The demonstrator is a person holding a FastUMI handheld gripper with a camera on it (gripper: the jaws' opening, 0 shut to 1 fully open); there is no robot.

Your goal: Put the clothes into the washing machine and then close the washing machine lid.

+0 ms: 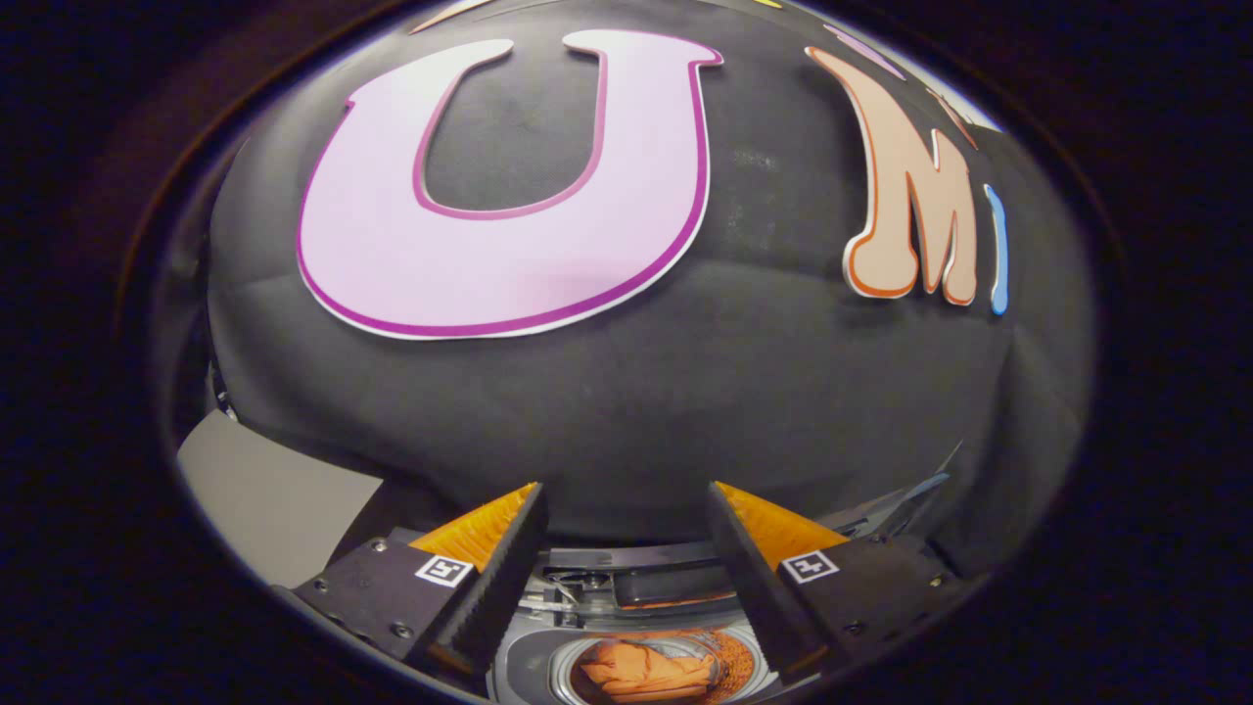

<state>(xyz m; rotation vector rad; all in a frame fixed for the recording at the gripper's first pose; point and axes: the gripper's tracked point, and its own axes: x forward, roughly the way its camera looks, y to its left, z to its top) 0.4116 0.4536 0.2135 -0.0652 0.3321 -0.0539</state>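
Clothes [648,671], orange, already lie in the washing machine [529,666] drum at 6 o'clock between the tool's [626,514] parted, empty fingers, so next reach its raised lid [675,586] squarely.

A cloth-walled demo booth housing a top-loading washing machine [646,656].

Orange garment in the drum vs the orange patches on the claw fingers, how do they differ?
The orange garment is crumpled and soft, lying in the washing machine drum; the orange patches are flat, ribbed wedges fixed on the fingers. The garment sits low between the fingers of the open claw, untouched; the patches ride higher, on the fingers' outer sides. Both are orange.
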